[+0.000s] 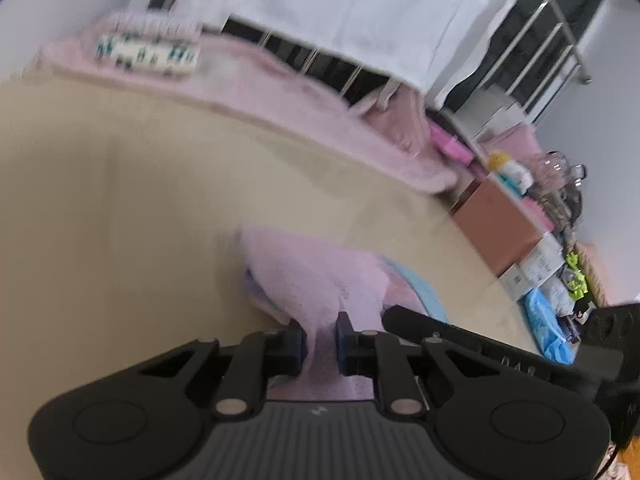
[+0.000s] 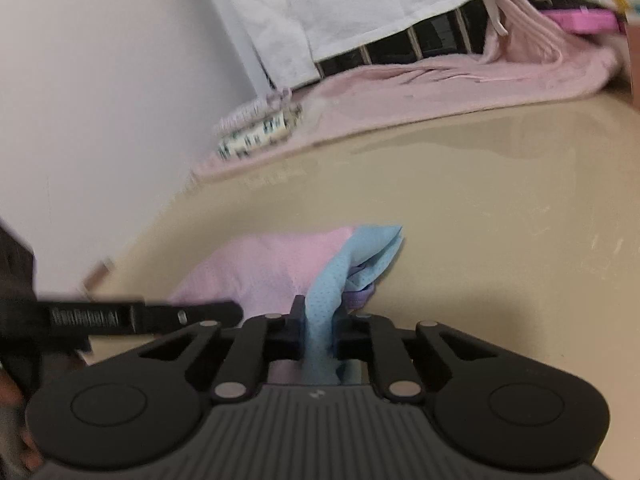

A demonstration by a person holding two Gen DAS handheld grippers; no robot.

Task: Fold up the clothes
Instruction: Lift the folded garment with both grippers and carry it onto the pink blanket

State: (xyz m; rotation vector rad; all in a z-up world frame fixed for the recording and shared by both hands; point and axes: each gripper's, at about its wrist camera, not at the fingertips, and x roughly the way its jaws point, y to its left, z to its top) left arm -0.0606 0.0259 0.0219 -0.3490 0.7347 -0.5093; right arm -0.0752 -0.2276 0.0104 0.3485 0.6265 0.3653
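Left tongs (image 1: pixel 320 340) pinch the pink-and-blue perforated mesh garment (image 2: pixel 280 268); right tongs (image 2: pixel 320 330) pinch its blue part. Keep both pinches firm and level, drawing the cloth taut ahead.

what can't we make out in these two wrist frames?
- Garment type: bunched, its near part hidden behind both grippers, left and right.
- Patterned item on the pink blanket: motion blur, both views.
- Clutter past the table edge: small, smeared, left view only.
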